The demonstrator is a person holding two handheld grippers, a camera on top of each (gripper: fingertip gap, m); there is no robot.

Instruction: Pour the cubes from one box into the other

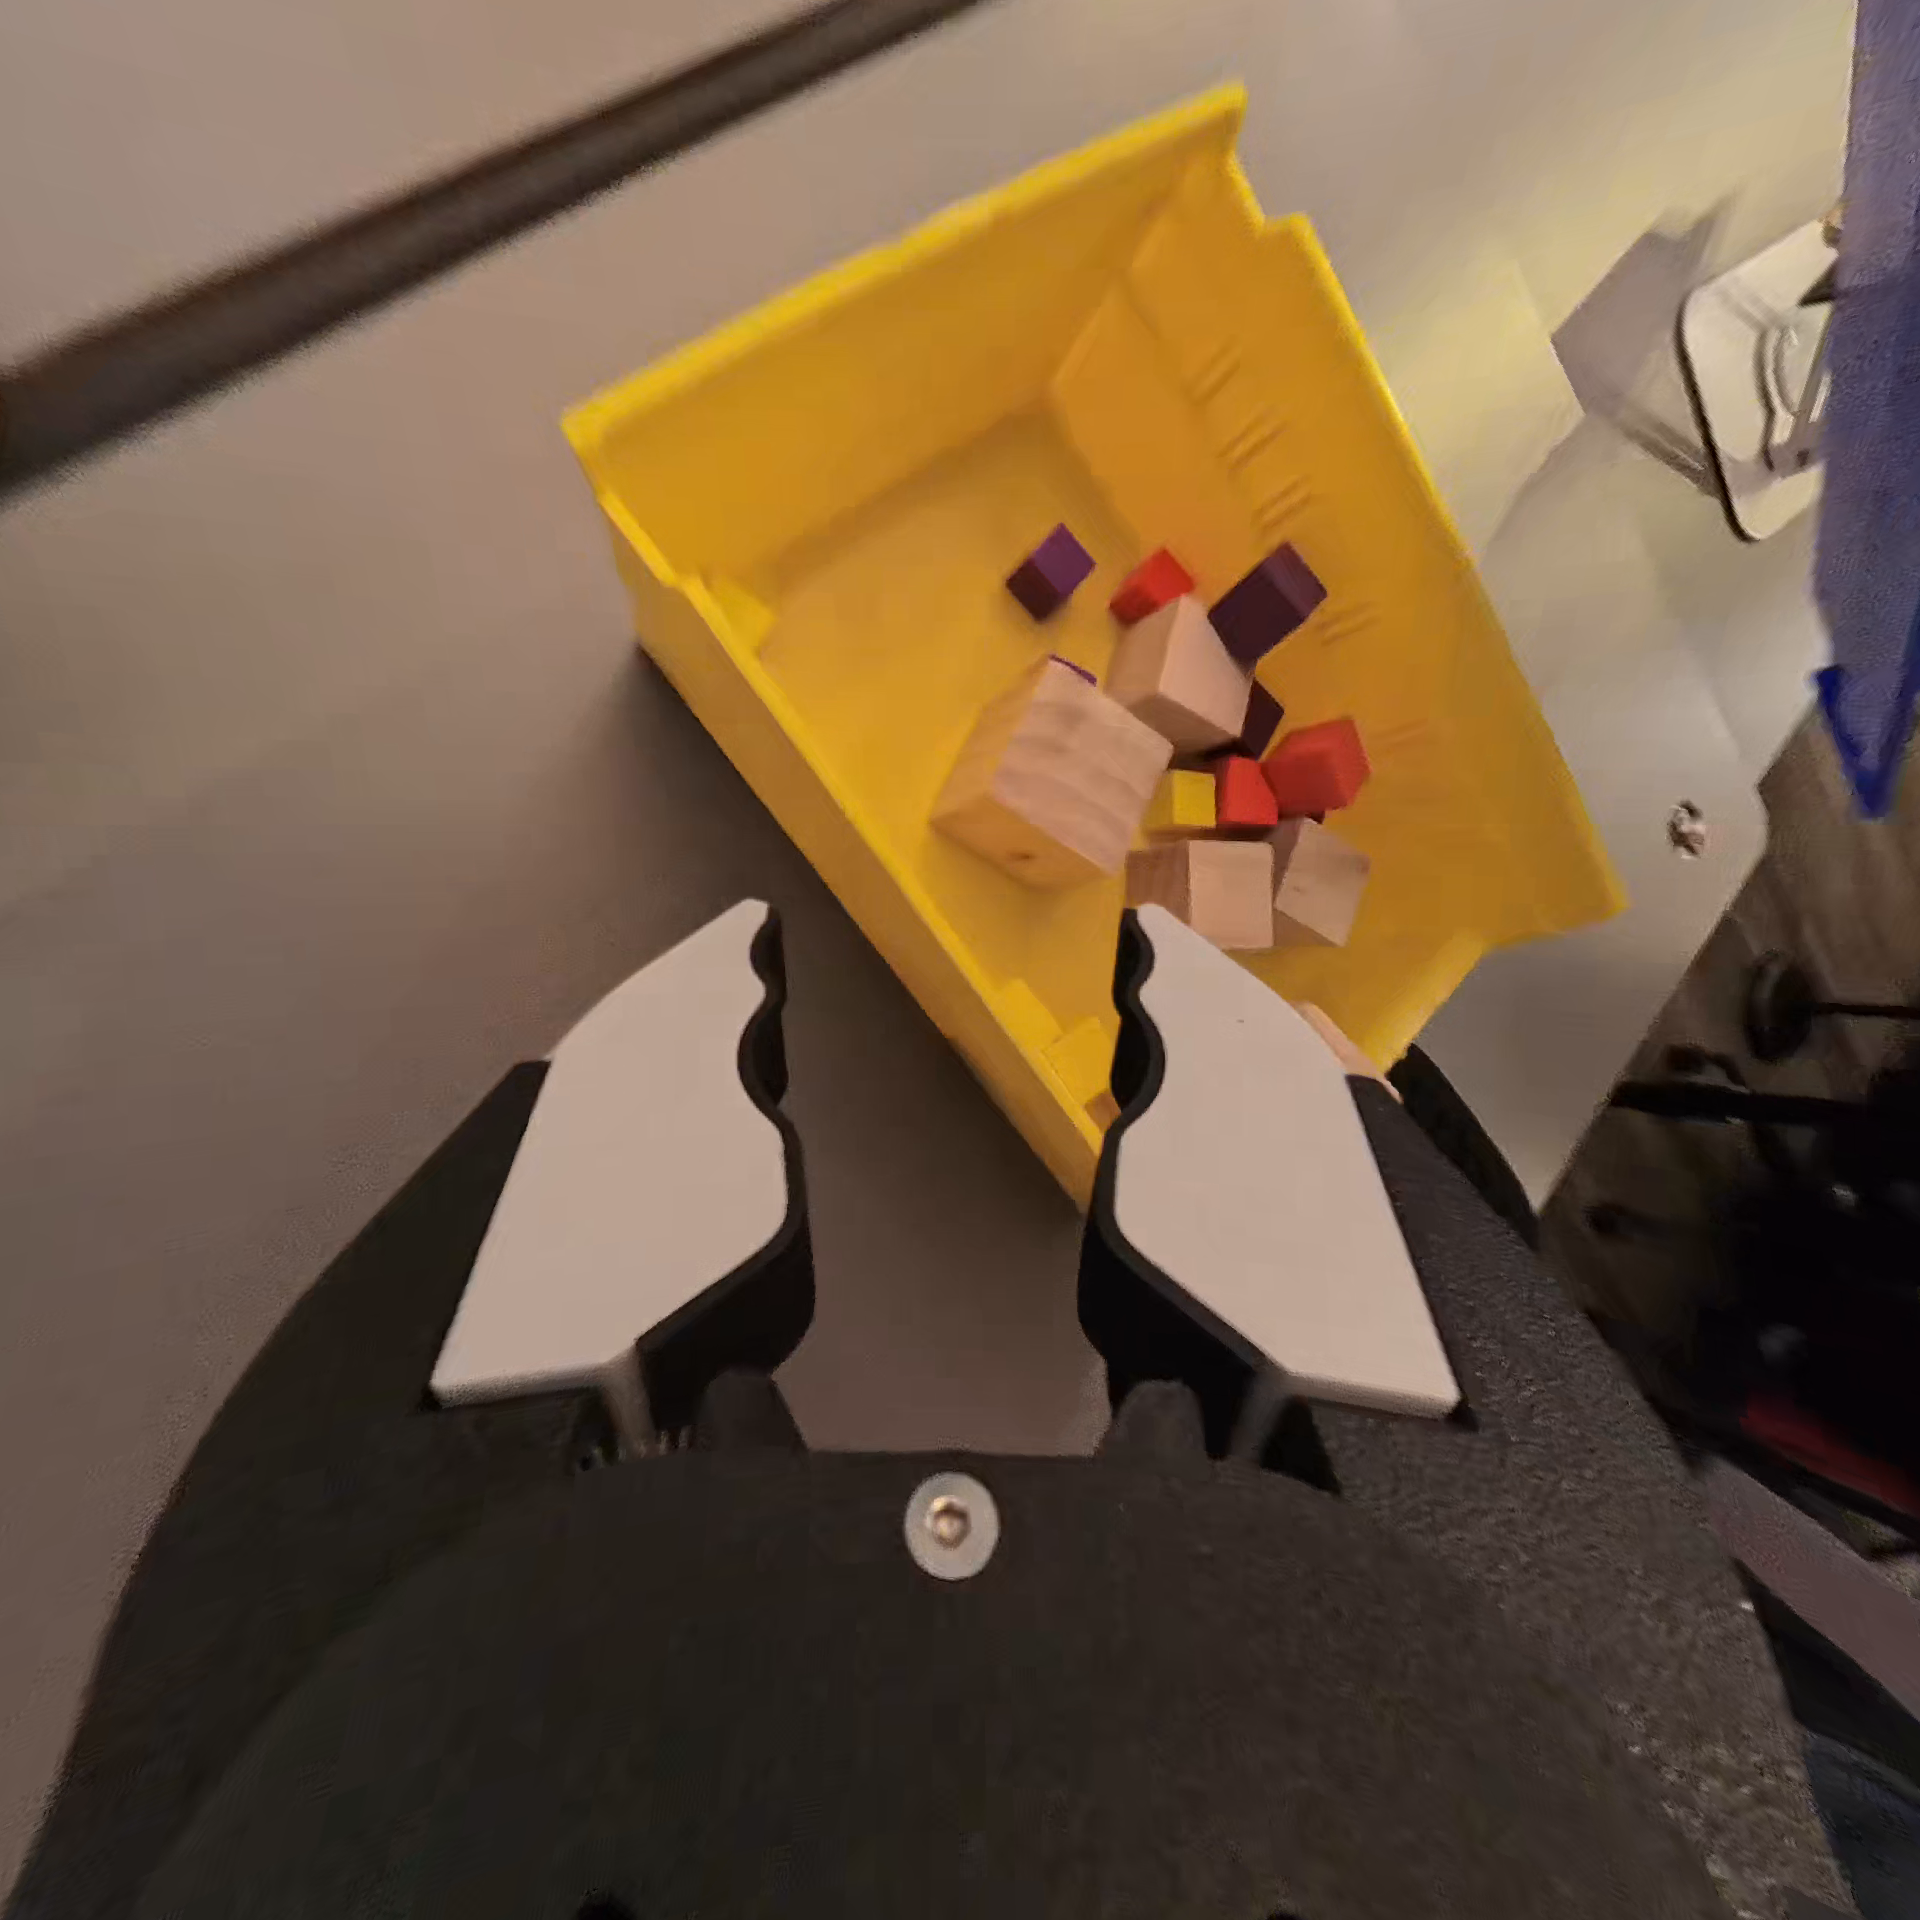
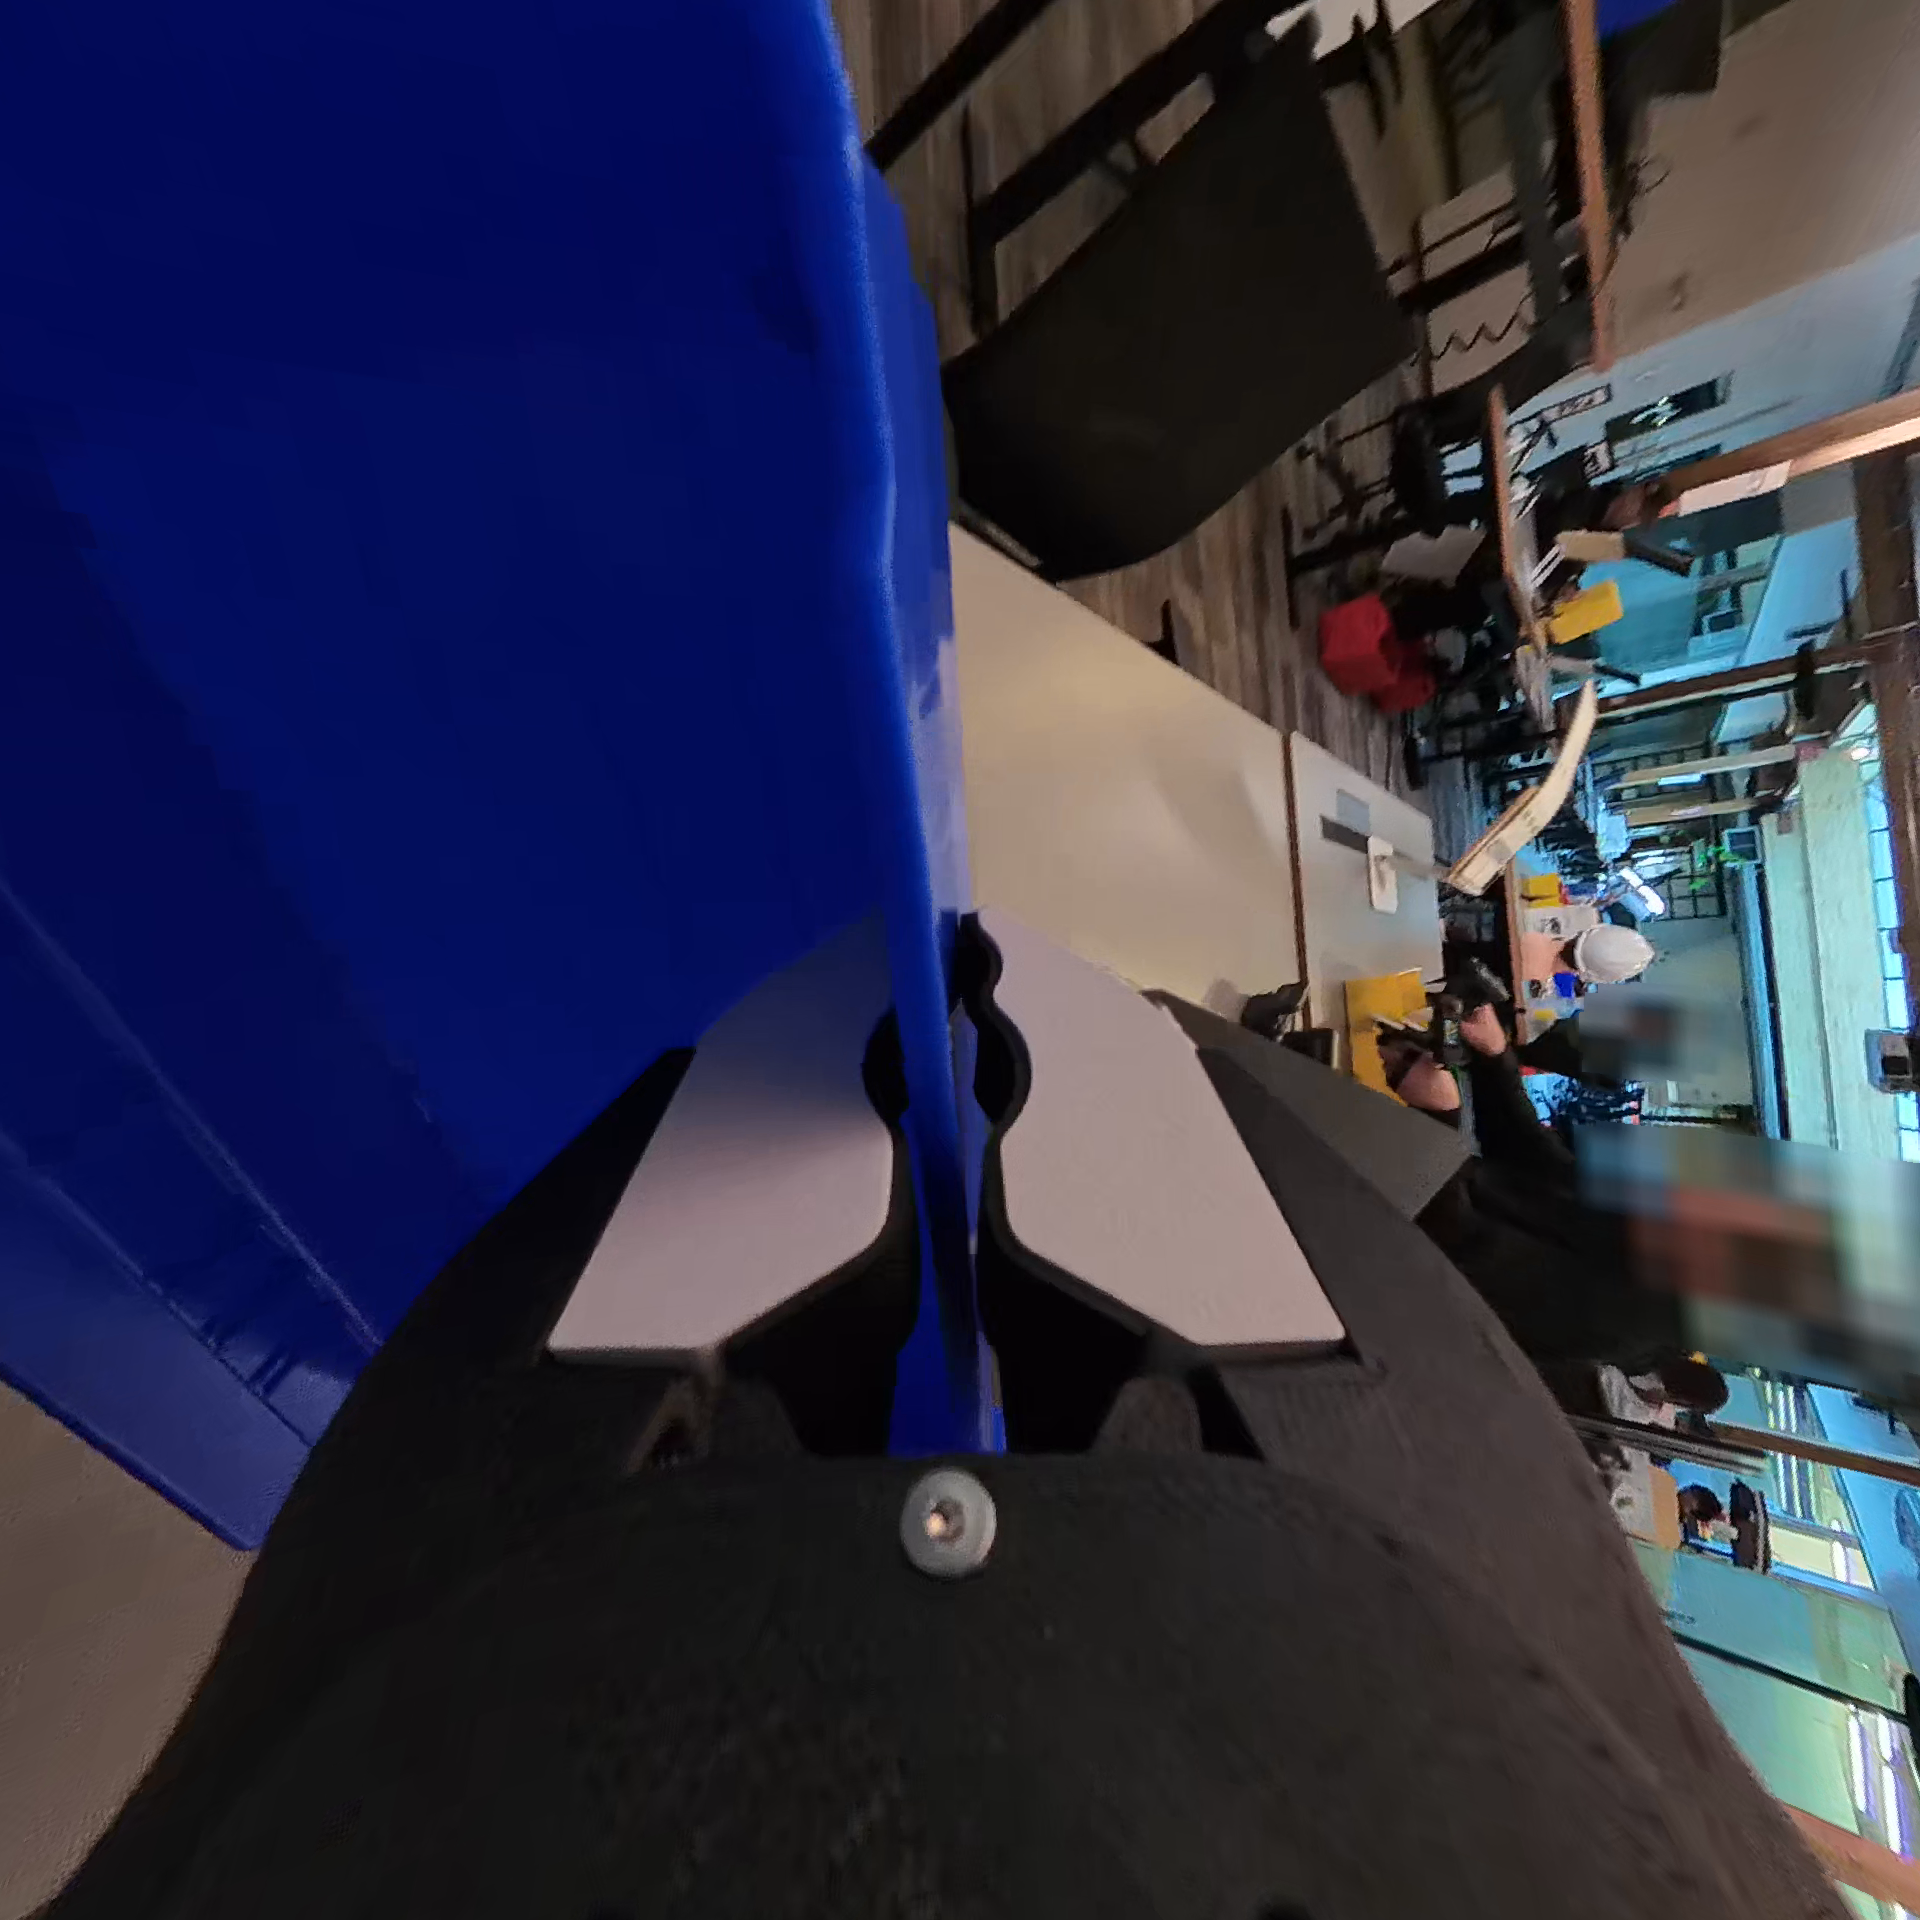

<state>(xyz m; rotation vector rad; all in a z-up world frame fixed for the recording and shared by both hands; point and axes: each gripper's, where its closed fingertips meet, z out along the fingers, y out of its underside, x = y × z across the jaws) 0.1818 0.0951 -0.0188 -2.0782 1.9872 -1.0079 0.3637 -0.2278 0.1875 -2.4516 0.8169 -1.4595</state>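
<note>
My right tongs (image 2: 951, 1039) clamp the tipped blue box (image 2: 468, 623)'s wall; my left tongs (image 1: 945, 966), apart and empty, face the yellow box (image 1: 883, 416) of cubes (image 1: 1164, 769) just ahead.

a pale grey table (image 1: 312, 831) fills the left of the left wrist view, a dark strip (image 1: 416, 218) crossing its upper left. in the right wrist view, a red bag (image 2: 1361, 644) sits right of centre and a white hard hat (image 2: 1610, 951) further right.

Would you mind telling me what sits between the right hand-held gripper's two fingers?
The blue box's wall, clamped in the right hand-held gripper, per the right wrist view.
</note>
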